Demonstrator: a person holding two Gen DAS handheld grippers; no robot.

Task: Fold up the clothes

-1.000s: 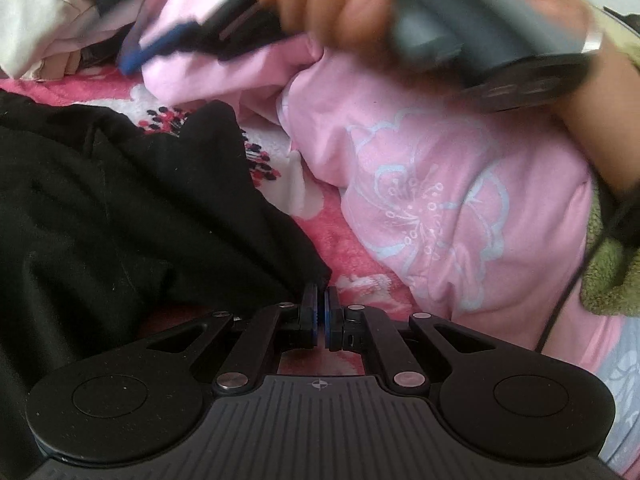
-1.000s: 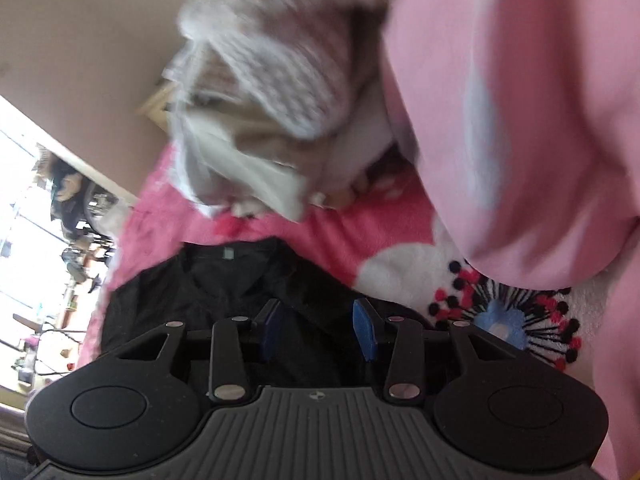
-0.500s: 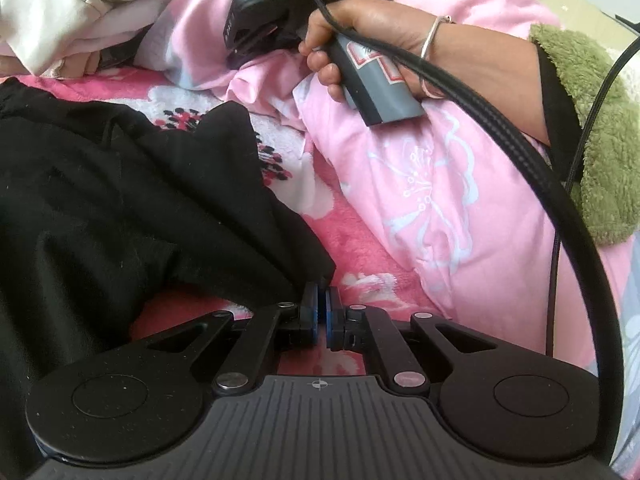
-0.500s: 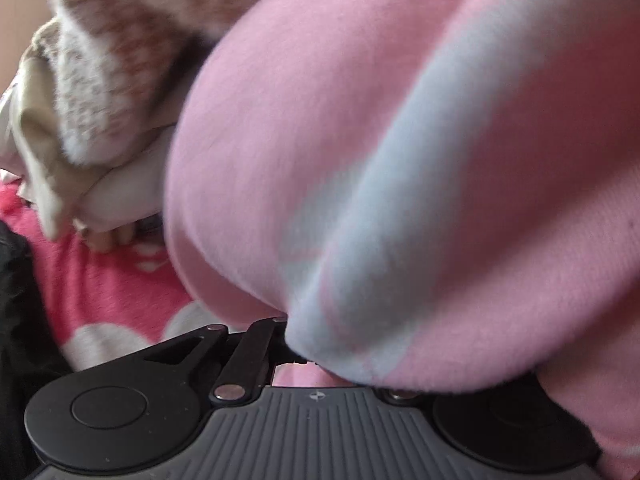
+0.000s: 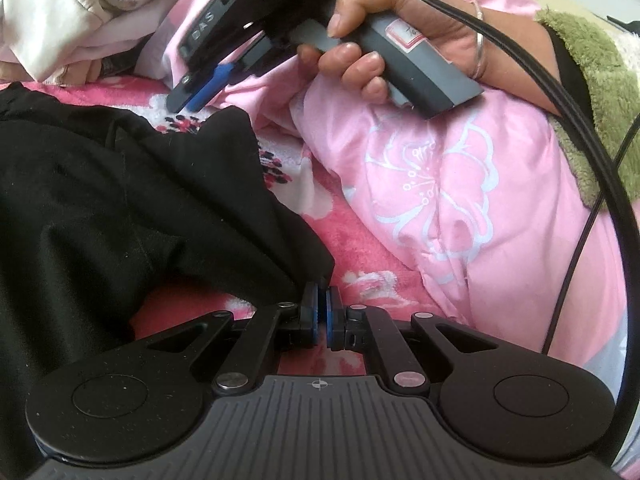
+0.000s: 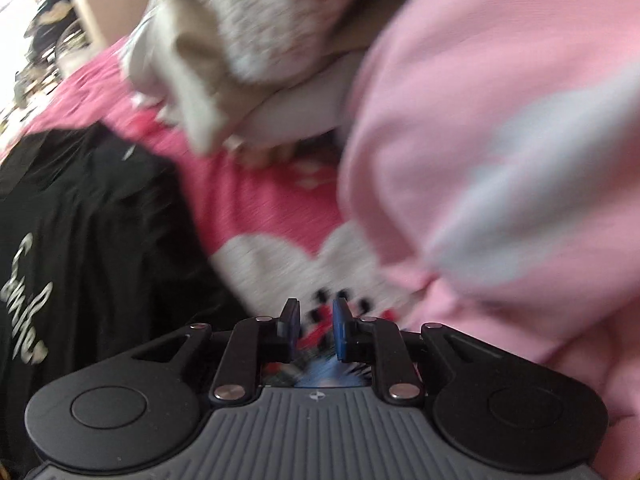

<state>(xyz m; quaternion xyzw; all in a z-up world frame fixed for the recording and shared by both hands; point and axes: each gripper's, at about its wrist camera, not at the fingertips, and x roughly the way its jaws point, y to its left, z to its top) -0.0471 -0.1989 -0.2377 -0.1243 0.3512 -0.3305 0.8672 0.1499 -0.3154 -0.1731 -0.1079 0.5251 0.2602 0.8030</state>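
Black limp garment point(image 5: 120, 208) corner pinched in left gripper point(image 5: 322, 312); right gripper point(image 6: 316, 320) jaws just opening, empty, over fleecy blanket point(image 6: 272, 216).

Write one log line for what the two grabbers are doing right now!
left gripper: shut on black garment corner | right gripper: jaws just opening, nothing between | pink garment: beside it, unfolded

Left gripper point(image 5: 322, 306) low and near-level, jaws pressed together, right hand point(image 5: 394, 26) wrapped round the grey handle of the right gripper point(image 6: 316, 320), tilted steeply downward, its jaws having just opened slightly, nothing between them
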